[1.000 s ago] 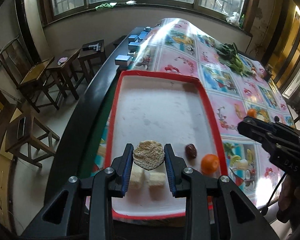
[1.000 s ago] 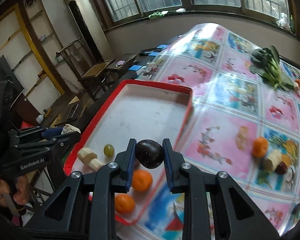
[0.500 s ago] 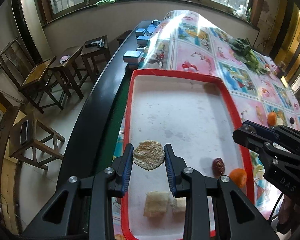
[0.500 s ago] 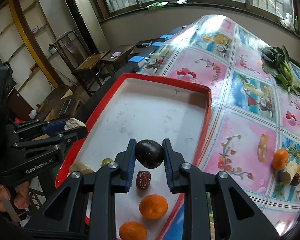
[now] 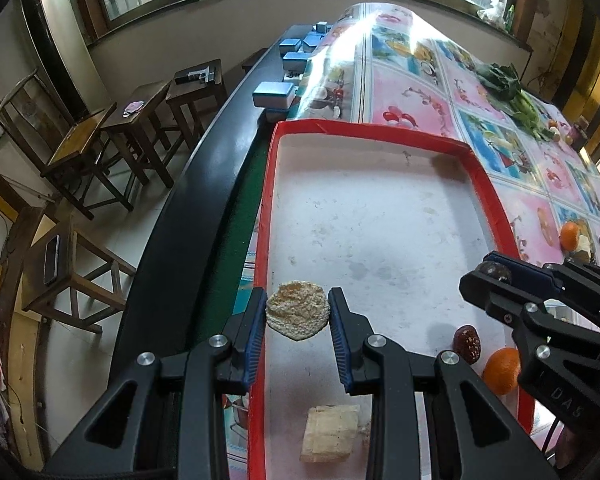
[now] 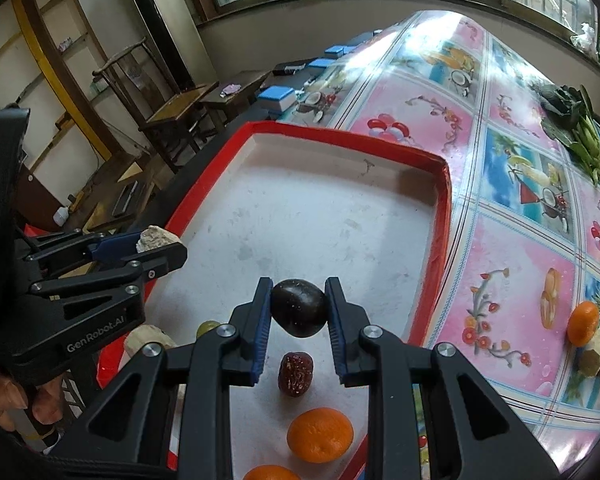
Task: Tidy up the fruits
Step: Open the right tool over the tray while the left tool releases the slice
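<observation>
My left gripper (image 5: 298,316) is shut on a pale, rough-cut fruit slice (image 5: 297,315), held above the left side of the red-rimmed white tray (image 5: 384,132). My right gripper (image 6: 299,308) is shut on a dark plum (image 6: 299,307) over the tray's near right part. In the tray lie a red date (image 6: 295,373), two oranges (image 6: 320,434), a green grape (image 6: 208,326) and pale fruit chunks (image 5: 332,432). The right gripper (image 5: 496,276) shows in the left wrist view, the left gripper (image 6: 156,246) in the right wrist view.
On the flowered tablecloth to the right lie an orange (image 6: 584,322), a pale chunk and dark fruits (image 6: 598,360). Leafy greens (image 6: 576,128) sit far right. Blue boxes (image 5: 274,96) line the table's dark left edge. Wooden stools and a chair (image 5: 140,128) stand beyond.
Both grippers have moved forward over the tray, each still holding its fruit. The date and oranges have slid toward the near edge of both views.
</observation>
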Motion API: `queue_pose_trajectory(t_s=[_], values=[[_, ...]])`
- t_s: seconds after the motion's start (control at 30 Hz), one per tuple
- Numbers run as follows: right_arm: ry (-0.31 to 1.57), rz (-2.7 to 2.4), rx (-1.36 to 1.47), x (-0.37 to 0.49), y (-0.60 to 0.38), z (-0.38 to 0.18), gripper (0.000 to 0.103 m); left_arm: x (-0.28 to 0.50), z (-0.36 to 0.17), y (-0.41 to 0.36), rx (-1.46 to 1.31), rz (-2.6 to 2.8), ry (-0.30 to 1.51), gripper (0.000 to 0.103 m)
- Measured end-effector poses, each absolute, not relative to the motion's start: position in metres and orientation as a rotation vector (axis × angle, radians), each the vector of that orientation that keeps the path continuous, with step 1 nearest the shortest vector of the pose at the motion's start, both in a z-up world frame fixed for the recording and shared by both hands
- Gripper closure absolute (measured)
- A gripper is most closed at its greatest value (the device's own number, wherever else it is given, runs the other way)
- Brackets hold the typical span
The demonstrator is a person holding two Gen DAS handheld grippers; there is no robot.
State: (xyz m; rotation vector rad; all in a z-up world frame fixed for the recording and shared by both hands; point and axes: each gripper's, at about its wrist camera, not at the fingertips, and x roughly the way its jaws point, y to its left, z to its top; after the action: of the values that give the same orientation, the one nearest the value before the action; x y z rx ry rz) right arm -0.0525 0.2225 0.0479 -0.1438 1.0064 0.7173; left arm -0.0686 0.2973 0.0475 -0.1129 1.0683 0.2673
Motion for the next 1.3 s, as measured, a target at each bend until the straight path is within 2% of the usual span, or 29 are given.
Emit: queue_pose_trajectory(t_s=[1.3], values=[[1.043,0.674,-0.298,-0.058,0.253,0.015,0.074,-0.059,0.019,0.293,-0.127,0.247,1.105,0.072]])
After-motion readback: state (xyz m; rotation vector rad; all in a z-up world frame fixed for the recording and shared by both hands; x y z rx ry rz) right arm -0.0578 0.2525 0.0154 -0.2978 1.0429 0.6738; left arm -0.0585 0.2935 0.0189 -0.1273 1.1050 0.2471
